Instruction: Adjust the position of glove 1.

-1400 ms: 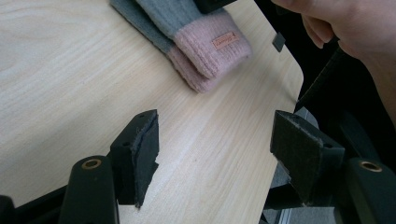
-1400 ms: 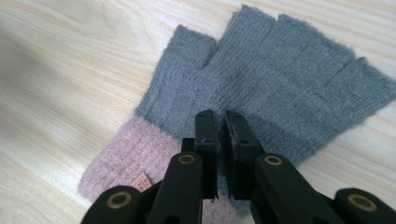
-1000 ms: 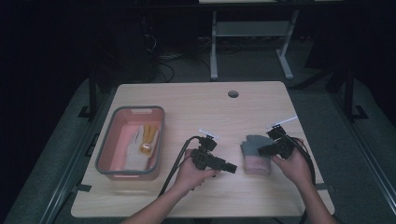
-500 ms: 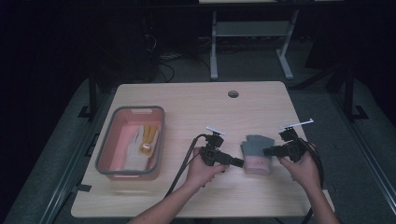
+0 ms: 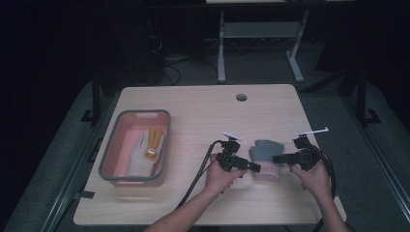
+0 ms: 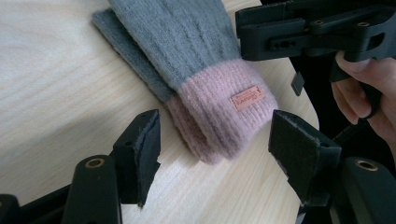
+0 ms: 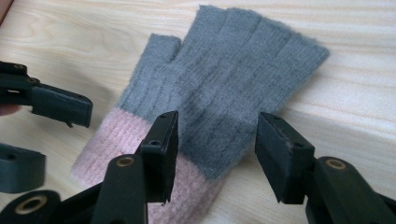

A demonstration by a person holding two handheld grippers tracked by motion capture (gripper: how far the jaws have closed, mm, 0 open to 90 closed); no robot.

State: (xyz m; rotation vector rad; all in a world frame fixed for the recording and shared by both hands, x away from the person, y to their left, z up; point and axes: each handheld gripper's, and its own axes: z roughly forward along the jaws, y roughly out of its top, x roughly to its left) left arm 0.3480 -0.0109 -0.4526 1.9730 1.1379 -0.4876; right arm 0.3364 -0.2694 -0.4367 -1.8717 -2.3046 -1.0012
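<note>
A pair of grey knit gloves [image 5: 263, 149] with pink cuffs lies stacked and flat on the wooden table [image 5: 203, 111]. In the left gripper view, my left gripper [image 6: 217, 156] is open, with the end of the pink cuff [image 6: 219, 107] between its pads and untouched. My right gripper [image 7: 217, 154] hovers open over the grey palm [image 7: 233, 74]. Its jaws have just been opening, and the glove lies under the gap, not pressed. In the high view the left gripper [image 5: 254, 167] and right gripper [image 5: 276, 158] point at each other across the gloves.
A pink tray with a grey rim [image 5: 167, 140] stands at the left, holding a white glove [image 5: 140, 154] and a yellow one [image 5: 154, 140]. A round cable hole [image 5: 241, 97] sits near the table's far edge. The near-right table edge is close to the right hand [image 5: 309, 176].
My left gripper slid right up to the pink cuff. The right gripper's jaws spread apart over the glove, and that hand shifted slightly right. The gloves now lie flatter.
</note>
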